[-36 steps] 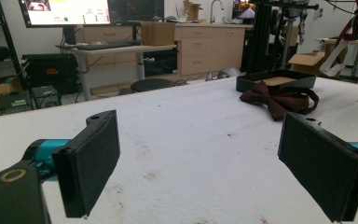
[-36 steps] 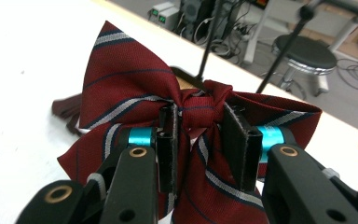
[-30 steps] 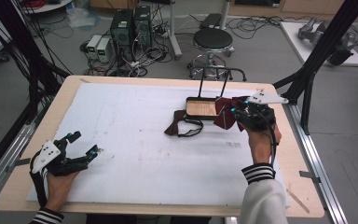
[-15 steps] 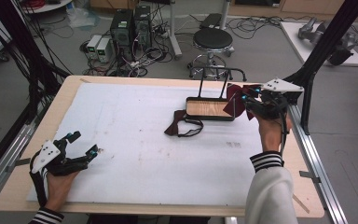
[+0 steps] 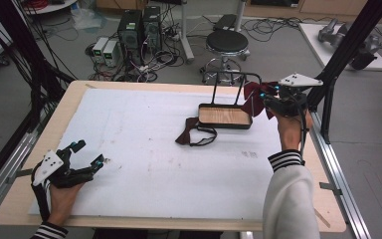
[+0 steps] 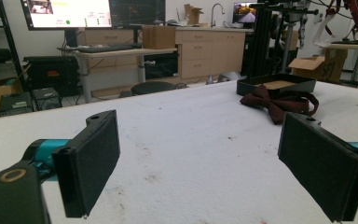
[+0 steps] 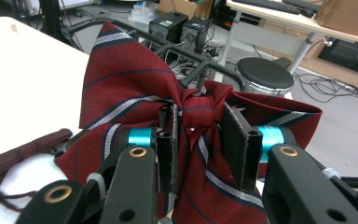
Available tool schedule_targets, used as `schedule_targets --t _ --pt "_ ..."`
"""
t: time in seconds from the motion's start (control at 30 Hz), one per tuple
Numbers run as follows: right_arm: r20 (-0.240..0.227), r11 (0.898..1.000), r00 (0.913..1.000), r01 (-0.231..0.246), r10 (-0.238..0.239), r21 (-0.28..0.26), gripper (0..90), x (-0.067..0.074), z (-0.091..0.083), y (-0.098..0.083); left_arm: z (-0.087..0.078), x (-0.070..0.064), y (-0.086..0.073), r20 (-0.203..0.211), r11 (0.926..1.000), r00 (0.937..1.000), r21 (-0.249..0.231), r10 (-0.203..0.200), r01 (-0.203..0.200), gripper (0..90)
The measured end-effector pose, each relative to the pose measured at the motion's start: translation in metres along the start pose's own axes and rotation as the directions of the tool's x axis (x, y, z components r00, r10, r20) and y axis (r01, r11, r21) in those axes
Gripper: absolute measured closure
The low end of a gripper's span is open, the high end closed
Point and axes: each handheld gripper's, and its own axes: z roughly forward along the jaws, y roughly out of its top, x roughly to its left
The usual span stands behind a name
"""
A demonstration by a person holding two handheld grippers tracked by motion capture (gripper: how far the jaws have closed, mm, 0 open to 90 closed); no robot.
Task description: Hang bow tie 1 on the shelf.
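Observation:
A red striped bow tie (image 7: 135,93) hangs in the air at the table's far right, beside the black rack's upright bar (image 5: 235,82). My right gripper (image 7: 199,140) is shut on its knot; from above the tie (image 5: 252,98) shows just left of that gripper (image 5: 268,102). A dark maroon bow tie (image 5: 188,133) with its strap lies flat on the white mat, left of the black tray (image 5: 225,123) with a wooden floor. My left gripper (image 5: 87,157) rests near the table's front left corner, its jaws wide apart with nothing between them; it faces the maroon tie (image 6: 275,103) far off.
A white mat (image 5: 144,164) covers the wooden table. Behind the table stand a round stool (image 5: 227,42) and computer boxes (image 5: 139,27) with cables. A black frame post (image 5: 350,40) rises close by the right gripper.
My right hand has lifted the striped bow tie up and to the right, away from the tray. The left hand has stayed where it was.

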Motion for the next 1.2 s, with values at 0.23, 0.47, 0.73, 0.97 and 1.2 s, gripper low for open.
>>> schedule_targets --t 0.23,0.47,0.73,0.97,1.2 --pt "0.005 1.0 0.9999 0.01 -0.01 0.0 68.1 -0.005 0.005 0.008 0.0 0.0 0.0 0.0 1.0 1.0 -0.003 -0.003 0.003 13.2" --pt "0.012 1.0 0.9998 0.014 -0.013 -0.019 68.1 -0.008 0.012 0.015 0.0 0.0 0.0 0.001 1.0 1.0 -0.003 -0.003 0.003 13.2" --pt "0.013 0.999 0.9997 -0.022 0.022 -0.028 68.1 -0.016 0.02 0.019 0.0 0.0 0.0 0.001 1.0 1.0 -0.003 -0.006 0.006 13.2" --pt "0.032 0.999 0.9992 -0.022 0.023 -0.034 68.1 -0.02 0.024 0.025 0.0 0.0 0.0 0.001 1.0 1.0 -0.004 -0.008 0.008 13.2" --pt "0.069 0.998 0.9962 -0.051 0.054 -0.045 68.0 -0.028 0.024 0.022 0.0 0.0 0.0 0.001 1.0 1.0 -0.004 -0.008 0.008 13.2"
